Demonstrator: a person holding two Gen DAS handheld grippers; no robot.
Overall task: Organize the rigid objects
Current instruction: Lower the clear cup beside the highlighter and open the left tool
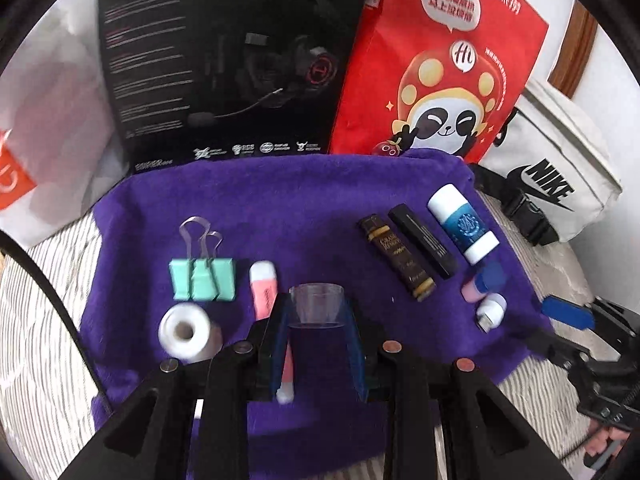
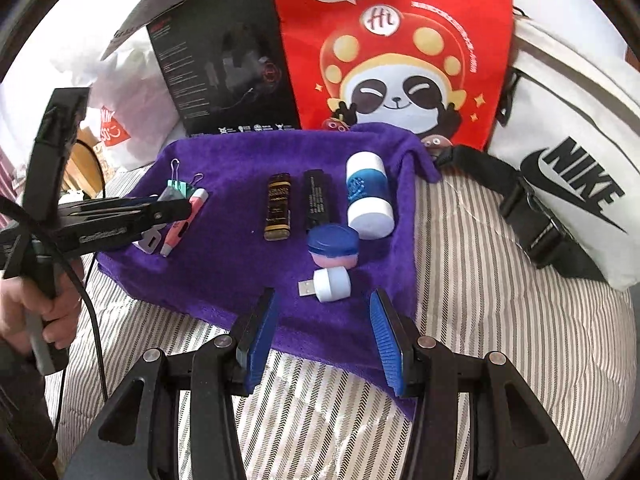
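Between the blue pads of the left gripper [image 1: 316, 312], a small clear plastic cup [image 1: 316, 305] is clamped, held above the purple towel [image 1: 280, 208]; its lower rim blurs into the cloth. Just beside it on the towel lie a pink pen-like stick [image 1: 264, 292], half hidden behind a finger, a mint binder clip [image 1: 202, 280] and a blurred white tape roll [image 1: 185, 330]. Further right lie a brown tube [image 1: 396, 258], a black tube [image 1: 424, 240], a white and blue bottle [image 1: 462, 224], a blue-lidded pink jar [image 2: 333, 247] and a white USB plug [image 2: 328, 282]. The right gripper [image 2: 324, 336] hovers at the towel's near edge, jaws apart with nothing between them. From the right wrist view the cup is hard to make out, and a hand [image 2: 44, 308] holding the left gripper's handle is cut off at the frame edge.
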